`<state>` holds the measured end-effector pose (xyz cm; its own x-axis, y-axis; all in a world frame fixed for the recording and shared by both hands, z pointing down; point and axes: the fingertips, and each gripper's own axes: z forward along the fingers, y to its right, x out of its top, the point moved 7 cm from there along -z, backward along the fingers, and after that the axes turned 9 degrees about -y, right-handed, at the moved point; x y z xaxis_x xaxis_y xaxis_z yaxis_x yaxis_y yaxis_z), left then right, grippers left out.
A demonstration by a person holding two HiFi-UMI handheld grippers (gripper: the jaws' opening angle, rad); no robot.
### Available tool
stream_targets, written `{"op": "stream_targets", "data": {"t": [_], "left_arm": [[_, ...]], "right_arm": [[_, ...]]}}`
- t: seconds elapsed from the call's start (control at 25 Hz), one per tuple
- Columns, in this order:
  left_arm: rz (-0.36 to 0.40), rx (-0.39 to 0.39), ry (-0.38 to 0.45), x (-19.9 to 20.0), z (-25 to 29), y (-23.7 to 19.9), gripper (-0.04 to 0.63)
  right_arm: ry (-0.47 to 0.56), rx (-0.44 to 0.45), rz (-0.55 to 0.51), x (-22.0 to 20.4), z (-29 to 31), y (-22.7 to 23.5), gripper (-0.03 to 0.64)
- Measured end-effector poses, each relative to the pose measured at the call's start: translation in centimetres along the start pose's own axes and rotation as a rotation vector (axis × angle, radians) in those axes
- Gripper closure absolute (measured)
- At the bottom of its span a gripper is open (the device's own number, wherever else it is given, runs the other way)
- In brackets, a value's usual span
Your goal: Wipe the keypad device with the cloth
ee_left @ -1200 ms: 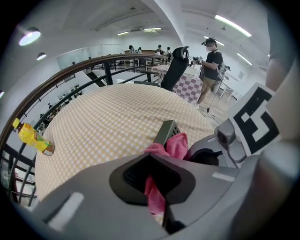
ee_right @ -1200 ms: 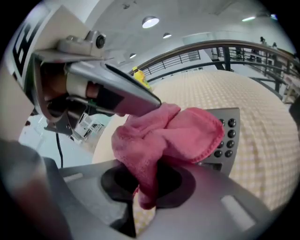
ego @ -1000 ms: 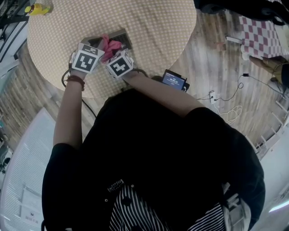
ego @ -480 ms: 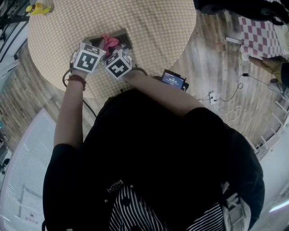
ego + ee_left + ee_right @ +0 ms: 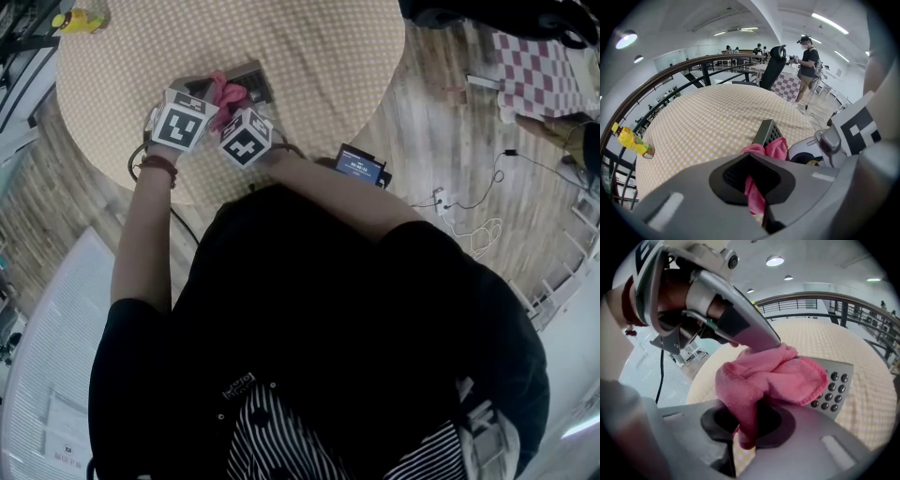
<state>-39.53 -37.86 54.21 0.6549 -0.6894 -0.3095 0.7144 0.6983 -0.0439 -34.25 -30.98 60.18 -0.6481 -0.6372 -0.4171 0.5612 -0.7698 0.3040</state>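
Observation:
On the round checked table (image 5: 319,56) lies the grey keypad device (image 5: 253,79) with dark round buttons (image 5: 833,386). A pink cloth (image 5: 226,92) is bunched on its near end. My left gripper (image 5: 195,105) and right gripper (image 5: 238,120) stand side by side over it, their marker cubes almost touching. In the left gripper view the cloth (image 5: 755,188) runs down between the shut jaws, and the keypad device (image 5: 768,133) shows beyond. In the right gripper view the cloth (image 5: 774,376) is pinched in the jaws, with the left gripper (image 5: 723,315) coming down onto it from above.
A yellow bottle (image 5: 81,17) lies at the table's far left edge. A small device with a lit screen (image 5: 362,167) sits by the near table edge at my right arm. Cables (image 5: 469,202) trail on the wooden floor. A checked table (image 5: 546,77) stands to the right.
The right gripper has shifted slightly left, closer to the left gripper. The cloth stays bunched on the keypad device, held by both.

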Motion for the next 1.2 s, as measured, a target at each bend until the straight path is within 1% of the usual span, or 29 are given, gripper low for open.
{"op": "stream_targets", "data": {"t": [0.2,0.36,0.4,0.52,0.64,0.8,0.88,0.96,1.04,1.12,1.2], "left_arm": [[-0.017,0.007,0.001,0.1,0.2,-0.1,0.611],[-0.021,0.006,0.001,0.1,0.1,-0.1,0.611],[-0.023,0.006,0.003,0.1,0.1,-0.1,0.611],[-0.015,0.01,0.007,0.2,0.1,0.0,0.611],[-0.027,0.017,0.008,0.3,0.2,0.3,0.611],[-0.057,0.036,0.057,-0.1,0.4,0.5,0.611],[-0.091,0.047,0.088,-0.5,0.4,0.6,0.611],[-0.155,0.033,0.102,-1.2,0.1,0.5,0.607],[-0.215,0.044,0.12,-1.7,-0.4,0.3,0.604],[-0.268,0.077,0.168,-1.7,-1.6,0.3,0.604],[-0.325,0.085,0.244,-1.6,-3.5,0.6,0.604]], "right_arm": [[0.047,-0.009,-0.033,2.3,-1.2,0.4,0.549],[0.076,-0.04,-0.108,1.7,-0.9,0.0,0.549],[0.072,-0.033,-0.107,1.3,-0.6,-0.1,0.549],[0.032,0.015,-0.054,-0.1,0.2,0.0,0.549],[-0.003,0.035,-0.055,-1.3,0.6,0.1,0.549],[-0.069,0.072,-0.052,-1.7,0.9,0.5,0.549],[-0.086,0.087,-0.049,-1.5,0.9,0.5,0.549],[-0.074,0.103,-0.045,-1.0,0.2,0.1,0.549],[-0.049,0.105,-0.053,-0.7,-1.0,-0.2,0.549],[-0.023,0.094,-0.064,-0.5,-2.8,-0.4,0.549],[0.024,0.086,-0.047,-0.2,-5.0,-0.6,0.549]]}}
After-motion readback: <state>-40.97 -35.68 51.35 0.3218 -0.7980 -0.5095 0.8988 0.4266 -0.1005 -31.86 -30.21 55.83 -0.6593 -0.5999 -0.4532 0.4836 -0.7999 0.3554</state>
